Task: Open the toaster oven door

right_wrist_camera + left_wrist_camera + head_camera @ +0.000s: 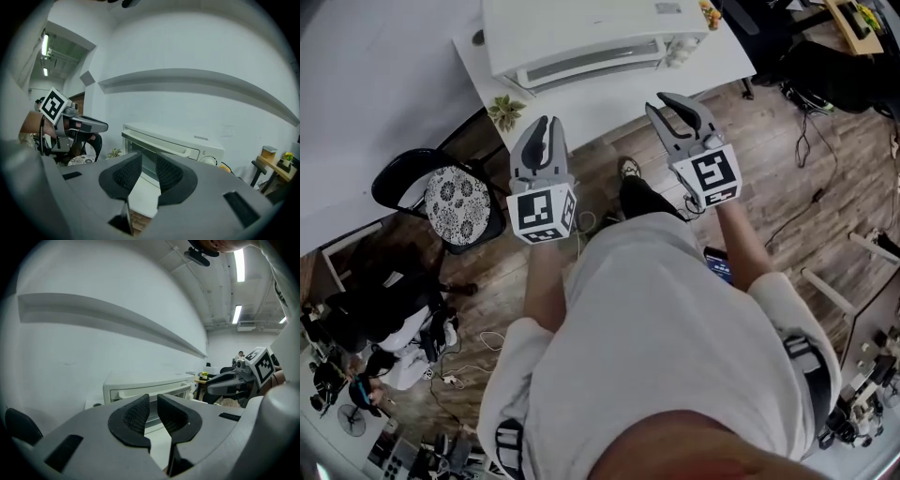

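Right gripper (pixel 680 112) hangs with jaws spread and empty, left gripper (pixel 542 141) with jaws only narrowly apart, also empty. Both are short of the white toaster oven (pixel 581 33), which sits on the far table (pixel 609 108), door closed. Its long bar handle (pixel 586 61) along the door's top looks rigid and smooth, perhaps slippery — the place to pinch. The door should swing down lightly, though the oven might slide.
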The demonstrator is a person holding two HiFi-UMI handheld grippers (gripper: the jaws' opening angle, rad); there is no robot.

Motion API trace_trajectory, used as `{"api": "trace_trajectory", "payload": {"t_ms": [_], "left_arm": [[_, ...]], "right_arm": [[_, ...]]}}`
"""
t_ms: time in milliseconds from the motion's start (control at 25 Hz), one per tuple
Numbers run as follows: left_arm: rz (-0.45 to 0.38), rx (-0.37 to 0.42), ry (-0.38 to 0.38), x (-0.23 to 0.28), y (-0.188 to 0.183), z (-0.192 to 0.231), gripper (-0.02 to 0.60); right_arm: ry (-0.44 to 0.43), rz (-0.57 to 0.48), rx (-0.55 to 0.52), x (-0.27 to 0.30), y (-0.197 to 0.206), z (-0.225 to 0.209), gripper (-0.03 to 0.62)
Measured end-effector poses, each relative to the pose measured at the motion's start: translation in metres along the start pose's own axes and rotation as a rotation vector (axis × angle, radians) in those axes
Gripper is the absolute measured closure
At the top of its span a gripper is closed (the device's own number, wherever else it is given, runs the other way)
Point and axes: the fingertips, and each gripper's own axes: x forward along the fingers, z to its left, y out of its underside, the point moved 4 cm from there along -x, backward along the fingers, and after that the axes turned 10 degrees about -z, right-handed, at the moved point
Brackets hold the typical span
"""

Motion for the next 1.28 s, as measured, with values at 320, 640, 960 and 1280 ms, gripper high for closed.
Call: {"api": "trace_trajectory", "payload": {"t_ms": [320,640,960,1280], "left_arm": [[0.081,0.087,0.074,0.021,0.009,0.005,0.526],[0.148,0.317,0.127,0.045,0.006,0.013,0.526],[0.288,0.604,0.184,0.066,0.011,0.021,0.483],[0.343,0.735,0.214,0.081,0.017,0.021,0.465]], "right_arm": [[-0.114,0.07,-0.109,0.014,0.007,-0.017,0.503],[-0.185,0.08,-0.285,0.035,0.001,-0.038,0.503],[-0.255,0.121,-0.401,0.051,-0.004,-0.054,0.499],[-0.342,0.215,-0.551,0.07,0.004,-0.053,0.494]]}}
